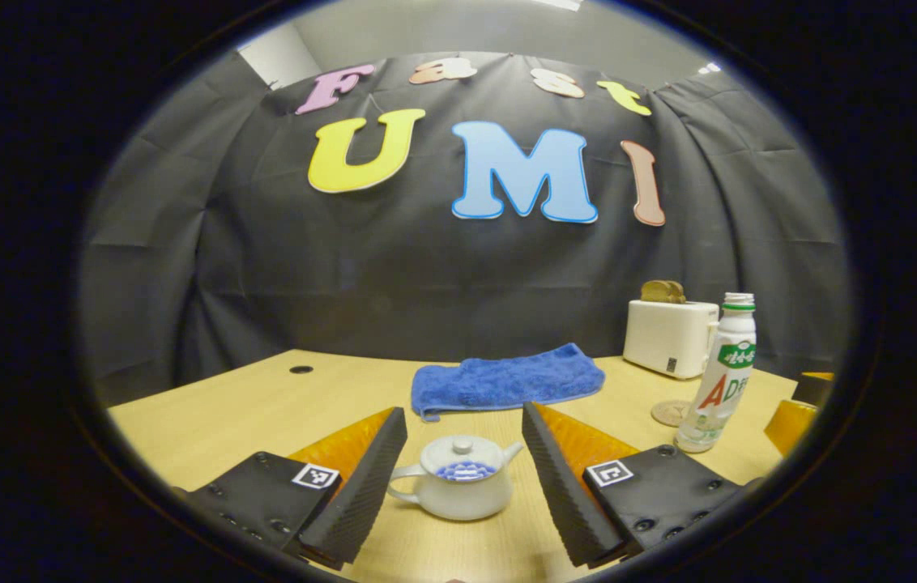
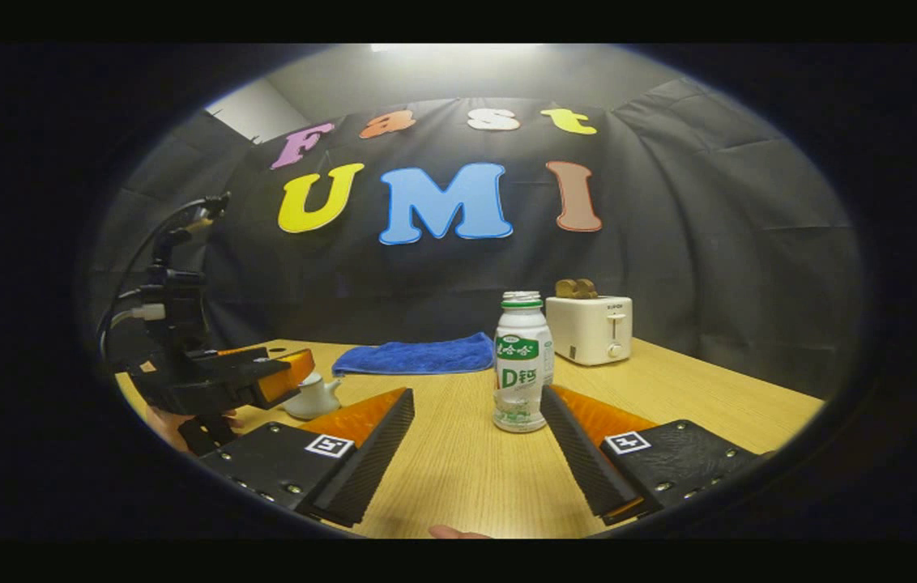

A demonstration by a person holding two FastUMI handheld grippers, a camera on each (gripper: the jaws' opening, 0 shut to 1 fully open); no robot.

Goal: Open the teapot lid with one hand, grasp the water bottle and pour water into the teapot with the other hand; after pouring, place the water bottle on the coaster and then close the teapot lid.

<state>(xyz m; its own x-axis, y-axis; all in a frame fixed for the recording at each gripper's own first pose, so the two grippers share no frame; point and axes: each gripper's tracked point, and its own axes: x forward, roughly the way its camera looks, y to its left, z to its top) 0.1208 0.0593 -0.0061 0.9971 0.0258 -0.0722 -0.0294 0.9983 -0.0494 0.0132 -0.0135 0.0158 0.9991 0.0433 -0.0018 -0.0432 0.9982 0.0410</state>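
left gripper (image 1: 464,441): fingers wide apart, small white ceramic teapot (image 1: 455,479) between them, seemingly untouched
right gripper (image 2: 477,425): spread wide, white plastic water bottle (image 2: 522,362) just ahead
lid (image 1: 462,457): on teapot

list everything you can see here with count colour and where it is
teapot: 1, white with blue pattern, lid on, table front, between the left gripper's fingers
bottle: 1, white with green label, upright, right of teapot
coaster: 1, brownish, just behind bottle
towel: 1, blue, folded, mid table
toaster: 1, white, brown slices in top, back right
table: 1, light wood
left gripper: 1, open, around teapot without touching
right gripper: 1, open, just short of bottle
hand: 1, under the left gripper
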